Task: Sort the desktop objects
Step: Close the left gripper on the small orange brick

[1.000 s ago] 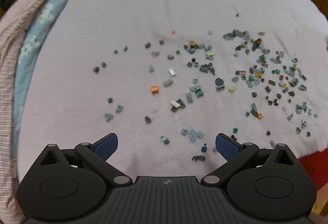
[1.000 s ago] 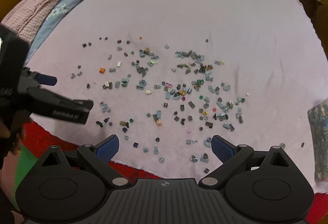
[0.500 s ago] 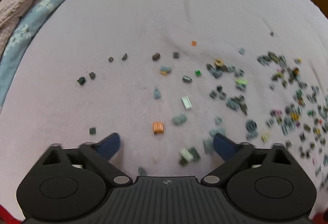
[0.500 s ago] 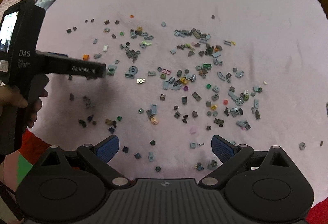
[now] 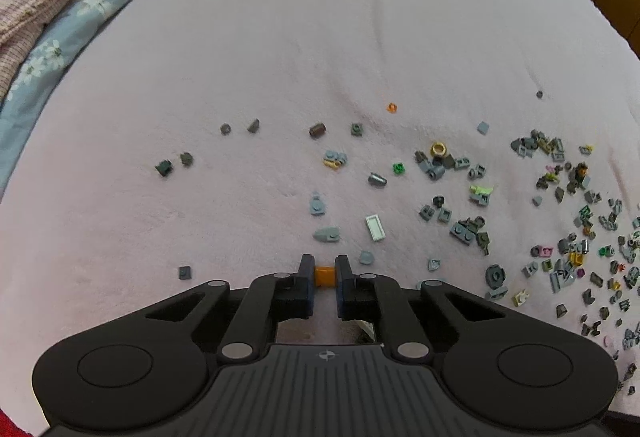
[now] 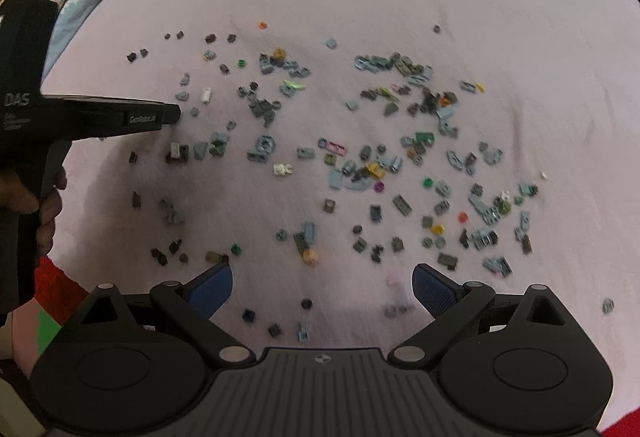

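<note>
Between the left gripper's [image 5: 325, 273] clenched jaws sits a small orange brick [image 5: 325, 275], pinched by its flat sides, low against the fuzzy pink blanket [image 5: 280, 37], likely for sorting by colour. Hard grey plastic pieces [image 6: 400, 165] lie scattered rightward. The right gripper [image 6: 322, 283] hangs above them, jaws spread, empty.
</note>
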`<act>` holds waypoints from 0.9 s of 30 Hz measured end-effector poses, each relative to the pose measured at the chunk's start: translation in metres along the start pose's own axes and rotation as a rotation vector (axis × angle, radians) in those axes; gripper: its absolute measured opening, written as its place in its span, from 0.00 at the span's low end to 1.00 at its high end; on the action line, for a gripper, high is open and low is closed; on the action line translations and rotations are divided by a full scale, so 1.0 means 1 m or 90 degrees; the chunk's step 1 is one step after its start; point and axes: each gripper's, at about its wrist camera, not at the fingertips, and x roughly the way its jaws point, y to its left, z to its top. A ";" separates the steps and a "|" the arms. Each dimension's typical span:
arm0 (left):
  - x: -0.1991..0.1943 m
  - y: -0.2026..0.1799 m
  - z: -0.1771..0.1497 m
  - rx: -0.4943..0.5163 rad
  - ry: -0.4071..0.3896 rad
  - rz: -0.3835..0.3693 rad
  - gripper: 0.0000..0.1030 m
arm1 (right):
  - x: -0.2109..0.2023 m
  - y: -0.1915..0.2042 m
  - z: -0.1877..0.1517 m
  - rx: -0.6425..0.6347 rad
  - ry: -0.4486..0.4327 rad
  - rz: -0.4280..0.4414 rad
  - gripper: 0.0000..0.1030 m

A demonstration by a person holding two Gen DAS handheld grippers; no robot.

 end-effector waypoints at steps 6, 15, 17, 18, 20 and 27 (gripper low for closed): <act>-0.017 0.020 -0.006 -0.019 -0.005 0.015 0.12 | 0.015 0.032 0.021 -0.146 -0.040 0.083 0.66; -0.028 0.059 -0.024 -0.074 0.003 0.035 0.12 | 0.052 0.118 0.046 -0.671 -0.110 0.155 0.43; -0.030 0.061 -0.024 -0.084 -0.002 0.032 0.12 | 0.059 0.124 0.055 -0.763 -0.102 0.167 0.40; -0.031 0.061 -0.025 -0.089 -0.004 0.031 0.12 | 0.061 0.125 0.060 -0.789 -0.094 0.172 0.38; -0.033 0.063 -0.028 -0.101 -0.006 0.028 0.12 | 0.066 0.127 0.073 -0.837 -0.073 0.188 0.37; -0.037 0.067 -0.036 -0.141 -0.002 0.020 0.12 | 0.086 0.138 0.089 -0.966 0.006 0.216 0.16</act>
